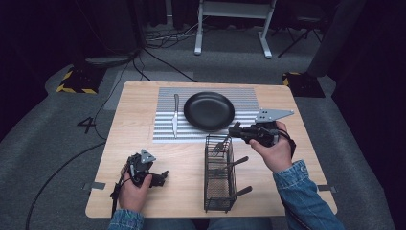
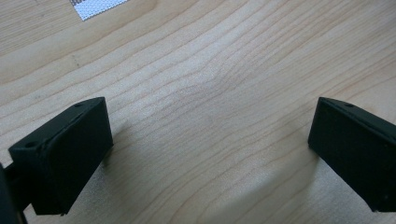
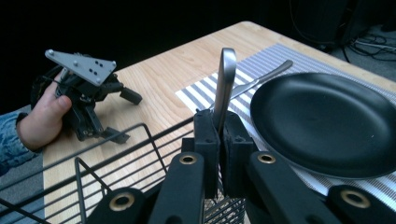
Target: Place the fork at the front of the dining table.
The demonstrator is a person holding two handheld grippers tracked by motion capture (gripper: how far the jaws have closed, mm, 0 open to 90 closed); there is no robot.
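- Left claw near desk front edge, held in left hand, jaws spread wide, nothing between them; left gripper view has both black jaws just above bare wood of desk.
- Same left claw seen in right gripper view too, grey three-cornered plate on top, resting low on the desk.
- Right claw clamped tight on a metal utensil handle, handle standing upright between the pads, above the wire basket.
- High view: right claw sits at far end of the black wire basket, right hand behind it, denim sleeve coming in from bottom right.
- Basket stands on desk between the two hands, long side running near to far; other cutlery lies in it, handles poking out right side.
- Farther back: striped placemat with black plate on it, plate just beyond the basket.
- Knife lies on the mat left of plate, apart from it.
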